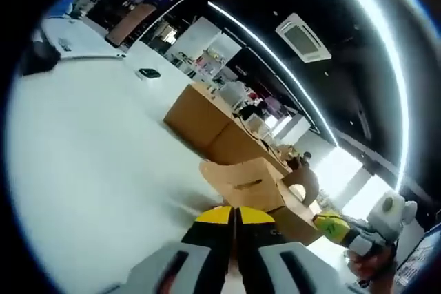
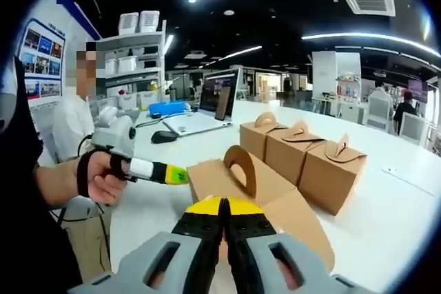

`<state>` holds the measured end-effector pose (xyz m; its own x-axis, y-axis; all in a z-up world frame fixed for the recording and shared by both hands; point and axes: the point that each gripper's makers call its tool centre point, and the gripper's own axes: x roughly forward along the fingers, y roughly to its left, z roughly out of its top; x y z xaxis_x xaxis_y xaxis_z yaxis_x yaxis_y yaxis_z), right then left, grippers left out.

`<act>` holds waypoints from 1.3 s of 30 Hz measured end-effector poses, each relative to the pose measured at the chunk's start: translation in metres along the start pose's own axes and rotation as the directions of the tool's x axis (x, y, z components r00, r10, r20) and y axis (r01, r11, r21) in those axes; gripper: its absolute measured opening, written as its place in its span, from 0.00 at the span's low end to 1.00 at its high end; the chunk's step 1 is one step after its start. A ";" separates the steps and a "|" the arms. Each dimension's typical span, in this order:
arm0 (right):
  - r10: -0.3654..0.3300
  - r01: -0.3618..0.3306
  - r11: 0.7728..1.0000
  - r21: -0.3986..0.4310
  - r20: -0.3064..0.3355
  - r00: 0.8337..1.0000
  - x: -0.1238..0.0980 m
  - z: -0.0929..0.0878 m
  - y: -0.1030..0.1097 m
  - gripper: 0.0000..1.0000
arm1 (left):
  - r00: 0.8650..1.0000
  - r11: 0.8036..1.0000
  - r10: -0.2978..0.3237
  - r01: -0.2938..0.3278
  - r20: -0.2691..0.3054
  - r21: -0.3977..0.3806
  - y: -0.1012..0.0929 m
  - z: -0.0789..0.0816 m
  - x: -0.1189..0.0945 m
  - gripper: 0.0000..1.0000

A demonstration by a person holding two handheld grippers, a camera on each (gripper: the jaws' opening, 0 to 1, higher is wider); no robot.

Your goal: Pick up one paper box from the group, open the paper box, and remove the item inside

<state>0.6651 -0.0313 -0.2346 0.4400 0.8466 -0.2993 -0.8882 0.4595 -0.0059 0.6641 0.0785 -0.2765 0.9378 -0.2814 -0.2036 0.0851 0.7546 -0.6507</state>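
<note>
white table [image 2: 386, 218] — both claws pinch one paper box [image 2: 275, 194]

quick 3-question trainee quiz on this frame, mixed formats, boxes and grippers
1. True or false: the held box stands apart from the row of boxes.
2. How many boxes are in that row? A) two B) three C) five
3. Fill in: the right gripper has its jaws ____ at the held box.

Key: 1 true. 2 B; the three stand side by side on the table, handles up. 3 closed. The left gripper comes in from the left of the right gripper view, its tip at the same box's edge.
</note>
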 end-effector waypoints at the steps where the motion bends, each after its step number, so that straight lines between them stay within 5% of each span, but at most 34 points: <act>1: 0.002 -0.002 1.000 0.000 0.001 1.000 0.000 0.000 0.000 0.03 | 1.000 1.000 0.007 -0.007 0.028 0.004 0.002 0.007 -0.004 0.05; 4: 0.004 -0.004 1.000 -0.013 -0.002 1.000 0.002 0.001 0.001 0.03 | 0.996 0.999 -0.002 -0.001 0.085 0.045 0.000 0.032 -0.019 0.05; 6: 0.003 -0.003 1.000 -0.013 -0.006 1.000 0.003 0.001 0.001 0.03 | 0.982 0.989 0.015 -0.043 0.188 0.144 0.003 0.068 -0.033 0.06; 9: 0.002 -0.002 1.000 -0.015 -0.007 1.000 0.003 0.001 0.001 0.03 | 0.953 0.952 -0.005 -0.088 0.302 0.293 -0.013 0.112 -0.049 0.07; 12: 0.001 -0.001 1.000 -0.005 0.000 1.000 0.003 0.001 0.001 0.03 | 0.941 0.900 -0.079 -0.075 0.330 0.429 -0.043 0.135 -0.049 0.07; 15: -0.001 0.001 1.000 0.000 0.006 1.000 0.003 0.001 0.000 0.03 | 0.955 0.871 -0.147 0.001 0.257 0.492 -0.064 0.129 -0.030 0.08; 17: -0.001 0.001 1.000 0.001 0.006 1.000 0.003 0.001 0.000 0.03 | 0.972 0.866 -0.200 0.117 0.122 0.486 -0.073 0.108 -0.005 0.08; 19: 0.001 -0.001 1.000 -0.002 0.000 1.000 0.003 0.001 0.000 0.03 | 0.980 0.859 -0.194 0.151 0.038 0.488 -0.068 0.094 0.018 0.08; 23: 0.009 -0.009 1.000 -0.001 -0.003 1.000 0.003 0.000 0.000 0.03 | 0.976 0.894 -0.199 0.218 -0.089 0.392 -0.060 0.064 0.049 0.08; 28: 0.045 -0.045 0.998 0.032 0.020 0.999 0.001 0.000 -0.001 0.03 | 0.968 0.949 -0.160 0.204 -0.192 0.239 -0.037 0.030 0.067 0.08; 30: 0.059 -0.060 0.997 0.039 0.025 0.998 0.000 0.000 -0.003 0.03 | 0.967 0.961 -0.207 0.229 -0.145 0.154 -0.040 0.030 0.066 0.08; 34: 0.110 -0.110 0.994 -0.003 -0.026 0.994 -0.006 -0.003 0.001 0.03 | 0.956 0.971 -0.238 0.231 -0.171 -0.058 -0.040 0.020 0.053 0.04; 39: 0.132 -0.132 0.991 -0.001 -0.033 0.991 -0.006 -0.003 0.002 0.03 | 0.967 0.974 -0.220 0.210 -0.130 -0.084 -0.033 0.008 0.036 0.04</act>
<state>0.6605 -0.0360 -0.2357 0.3140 0.8907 -0.3287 -0.9387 0.3431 0.0330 0.6981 0.0482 -0.2561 0.8439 -0.5153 -0.1491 0.2517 0.6258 -0.7382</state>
